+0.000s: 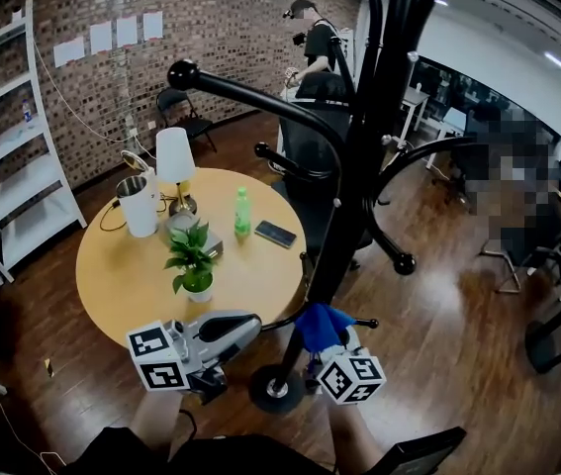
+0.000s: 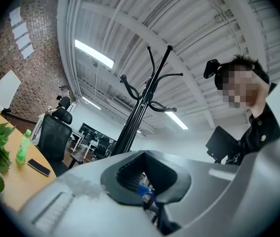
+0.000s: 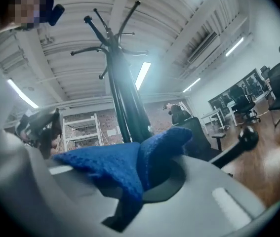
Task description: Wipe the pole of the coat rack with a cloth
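Note:
The black coat rack pole (image 1: pixel 344 216) rises from its round base (image 1: pixel 278 389) just right of the table. My right gripper (image 1: pixel 322 346) is shut on a blue cloth (image 1: pixel 318 323), which sits right next to the lower pole; I cannot tell if it touches. In the right gripper view the cloth (image 3: pixel 125 164) bulges out over the shut jaws of the right gripper (image 3: pixel 135 191), with the pole (image 3: pixel 125 107) straight ahead. My left gripper (image 1: pixel 245 327) hovers left of the pole, shut and holding nothing. In the left gripper view the left gripper (image 2: pixel 147 181) points up toward the pole (image 2: pixel 140 112).
A round wooden table (image 1: pixel 112 275) stands to the left, carrying a potted plant (image 1: pixel 193 260), lamp (image 1: pixel 174 161), kettle (image 1: pixel 140 204), green bottle (image 1: pixel 242 212) and phone (image 1: pixel 275 234). A black office chair (image 1: pixel 315 137) and a person (image 1: pixel 310 38) are behind the rack. White shelves (image 1: pixel 3 166) line the left wall.

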`<state>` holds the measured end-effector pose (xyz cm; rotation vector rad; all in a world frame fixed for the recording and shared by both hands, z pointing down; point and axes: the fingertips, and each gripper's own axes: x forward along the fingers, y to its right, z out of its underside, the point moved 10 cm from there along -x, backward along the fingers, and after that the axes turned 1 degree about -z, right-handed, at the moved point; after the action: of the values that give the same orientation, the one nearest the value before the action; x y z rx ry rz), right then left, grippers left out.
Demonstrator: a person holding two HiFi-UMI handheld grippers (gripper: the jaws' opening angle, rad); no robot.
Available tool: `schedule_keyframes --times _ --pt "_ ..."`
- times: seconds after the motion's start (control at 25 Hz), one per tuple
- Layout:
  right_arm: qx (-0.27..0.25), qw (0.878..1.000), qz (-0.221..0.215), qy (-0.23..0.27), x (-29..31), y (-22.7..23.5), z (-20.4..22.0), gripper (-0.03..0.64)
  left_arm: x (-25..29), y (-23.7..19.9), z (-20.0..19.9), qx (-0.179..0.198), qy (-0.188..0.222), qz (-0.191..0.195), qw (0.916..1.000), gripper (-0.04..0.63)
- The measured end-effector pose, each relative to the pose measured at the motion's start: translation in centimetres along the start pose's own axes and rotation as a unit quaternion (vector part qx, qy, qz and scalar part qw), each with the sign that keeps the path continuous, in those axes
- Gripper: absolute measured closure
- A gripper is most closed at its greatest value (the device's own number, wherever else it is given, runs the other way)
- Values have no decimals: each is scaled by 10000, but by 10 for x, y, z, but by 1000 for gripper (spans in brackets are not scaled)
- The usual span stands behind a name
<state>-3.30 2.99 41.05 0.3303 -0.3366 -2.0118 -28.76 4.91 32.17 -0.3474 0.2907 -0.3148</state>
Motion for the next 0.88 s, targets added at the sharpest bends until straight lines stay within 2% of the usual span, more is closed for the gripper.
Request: schedule_keyframes --times 0.2,0.36,0.48,0.64,0.88 --pt "-444 9935 -395 970 7 -28 -67 594 -6 -1 -5 104 118 -47 9999 601" --pt "-952 9779 -662 1738 17 -54 -136 594 -13 0 -11 177 264 -107 9994 601" --pt "-1270 9659 -743 2130 21 -72 -179 594 -16 2 -16 237 351 -124 9990 601" --pt "-1442 9587 -849 2299 23 -84 -209 594 -22 2 -18 272 432 -155 9986 601" --pt "-1771 9582 -770 2111 21 -85 -204 594 -20 0 -17 217 422 -104 9988 602"
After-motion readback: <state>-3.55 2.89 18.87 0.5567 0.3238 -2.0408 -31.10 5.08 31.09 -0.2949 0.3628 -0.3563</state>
